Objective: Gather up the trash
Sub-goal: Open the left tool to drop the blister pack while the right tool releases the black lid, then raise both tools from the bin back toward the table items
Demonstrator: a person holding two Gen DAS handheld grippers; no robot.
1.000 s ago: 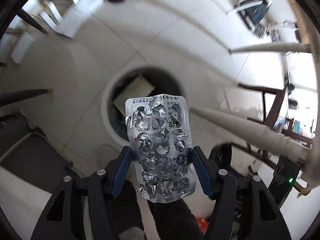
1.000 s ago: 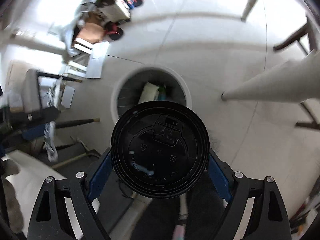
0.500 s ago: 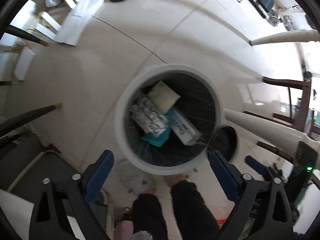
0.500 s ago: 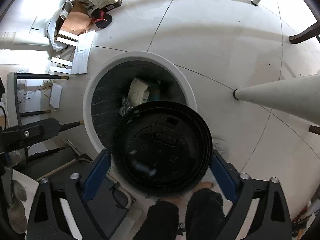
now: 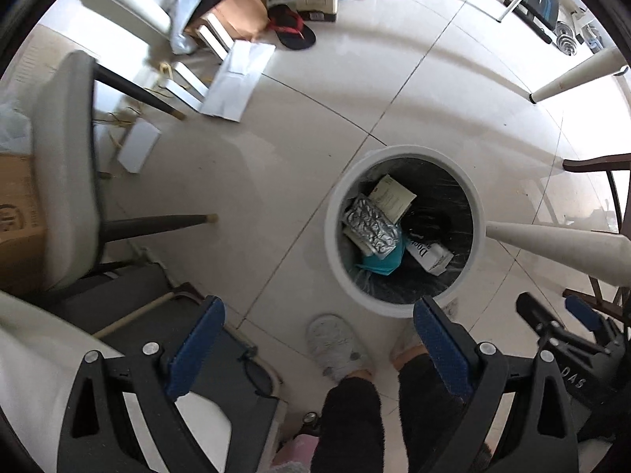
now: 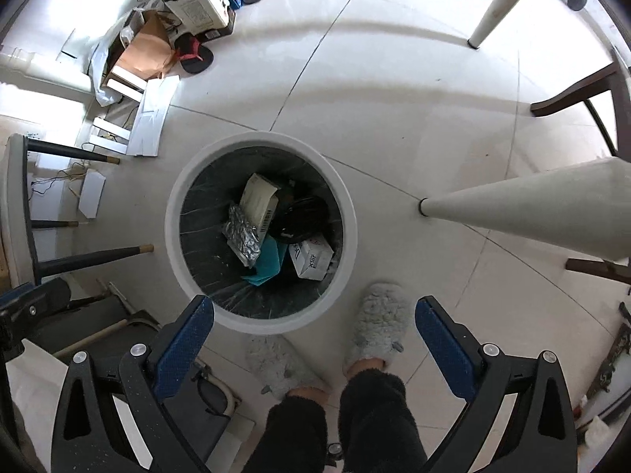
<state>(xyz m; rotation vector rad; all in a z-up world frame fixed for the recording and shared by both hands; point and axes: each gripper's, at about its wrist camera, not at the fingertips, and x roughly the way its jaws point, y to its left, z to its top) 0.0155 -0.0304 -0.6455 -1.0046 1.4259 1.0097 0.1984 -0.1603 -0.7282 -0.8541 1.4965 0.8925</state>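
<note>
A round white trash bin (image 5: 402, 307) with a black liner stands on the tiled floor below both grippers; it also shows in the right wrist view (image 6: 260, 321). Inside lie a silver blister pack (image 5: 370, 226) (image 6: 241, 238), a black cup lid (image 6: 301, 218) (image 5: 428, 222), a beige paper box (image 6: 258, 199), a teal scrap (image 6: 270, 262) and a white carton (image 6: 311, 258). My left gripper (image 5: 317, 345) is open and empty, above the floor just left of the bin. My right gripper (image 6: 315, 339) is open and empty, above the bin's near rim.
The person's grey slippers (image 6: 376, 325) stand right by the bin. A white table leg (image 6: 524, 207) slants in at the right. A grey chair with dark legs (image 5: 67, 169) is at the left. Cardboard boxes, papers and a sandal (image 5: 292, 29) lie on the far floor.
The left gripper opened and dropped the blister pack into the bin, then drew back left. The right gripper opened and dropped the black lid into the bin.
</note>
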